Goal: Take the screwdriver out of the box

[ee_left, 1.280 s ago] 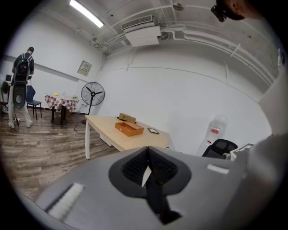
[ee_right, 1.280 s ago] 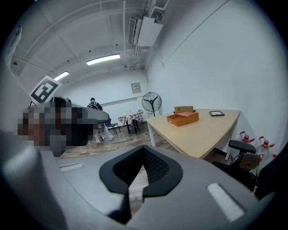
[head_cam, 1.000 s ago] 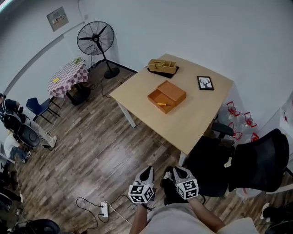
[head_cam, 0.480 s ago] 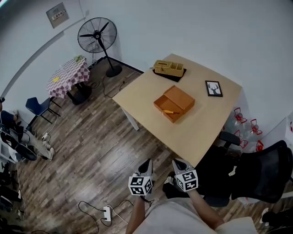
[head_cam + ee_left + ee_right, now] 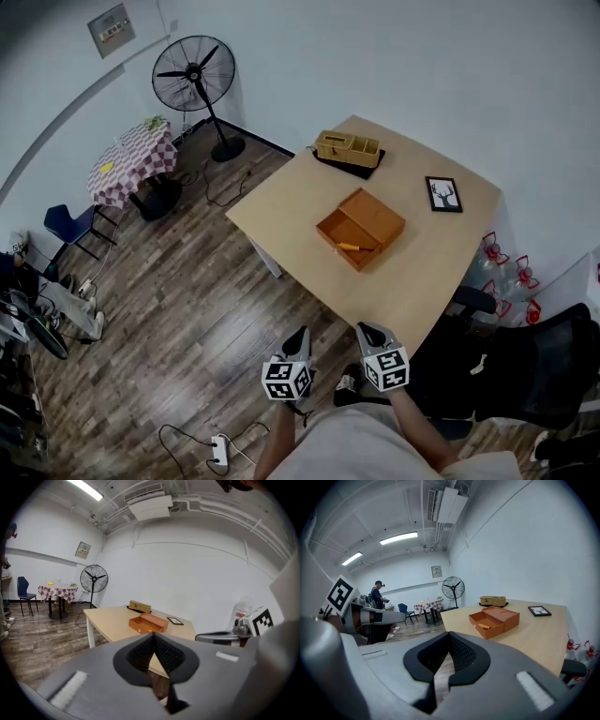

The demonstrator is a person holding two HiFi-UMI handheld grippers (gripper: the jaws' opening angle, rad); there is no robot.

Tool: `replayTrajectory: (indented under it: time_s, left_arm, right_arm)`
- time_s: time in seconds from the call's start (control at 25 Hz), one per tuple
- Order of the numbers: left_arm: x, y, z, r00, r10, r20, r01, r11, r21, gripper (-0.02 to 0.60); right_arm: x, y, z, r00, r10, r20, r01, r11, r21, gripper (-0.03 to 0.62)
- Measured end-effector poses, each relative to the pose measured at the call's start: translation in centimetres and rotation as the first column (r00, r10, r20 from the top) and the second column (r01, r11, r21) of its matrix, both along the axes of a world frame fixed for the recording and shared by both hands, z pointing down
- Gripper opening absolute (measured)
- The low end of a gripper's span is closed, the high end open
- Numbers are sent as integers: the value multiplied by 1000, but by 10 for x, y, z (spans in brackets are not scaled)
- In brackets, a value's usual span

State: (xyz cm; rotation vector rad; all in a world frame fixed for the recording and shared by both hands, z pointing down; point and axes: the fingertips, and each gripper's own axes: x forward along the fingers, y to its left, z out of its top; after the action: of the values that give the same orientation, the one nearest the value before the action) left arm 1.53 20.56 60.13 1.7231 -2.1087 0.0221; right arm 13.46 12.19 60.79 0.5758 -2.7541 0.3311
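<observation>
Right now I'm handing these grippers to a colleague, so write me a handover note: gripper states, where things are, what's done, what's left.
Left gripper: jaws shut, empty.
Right gripper: jaws shut, empty.
Both are held over the floor, short of the table.
The box sits open in the middle of the table, with the screwdriver lying in its open tray.
Done: nothing yet.
Left: reach the box, grip the screwdriver, lift it out.
</observation>
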Motion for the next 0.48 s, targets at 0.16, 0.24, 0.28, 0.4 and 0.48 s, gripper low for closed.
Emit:
replayTrajectory:
  time_s: [0.16, 0.24, 0.28, 0.4, 0.48]
  left_arm:
    - [-7, -35, -1, 999, 47, 4, -47, 999, 1, 55]
    - [-9, -53, -10, 997, 73, 17, -73, 997, 14, 55]
    - [-11, -61, -14, 996, 82, 23, -83, 996, 18, 55]
    - [-22, -75, -19, 995, 96, 39, -97, 995, 19, 54]
    - [-32, -80, -16, 994, 98, 47, -99, 995, 12, 55]
  right_arm:
    - [-6, -18, 4, 1000, -4, 1, 4, 999, -37, 0]
    - [-9, -34, 1, 1000, 21, 8, -21, 999, -40, 1]
    - [-12, -42, 0, 999, 32, 14, -31, 999, -42, 0]
    - [-25, -62, -4, 998, 38, 41, -36, 998, -47, 0]
    - [-35, -72, -6, 997, 29, 68, -25, 998, -59, 2]
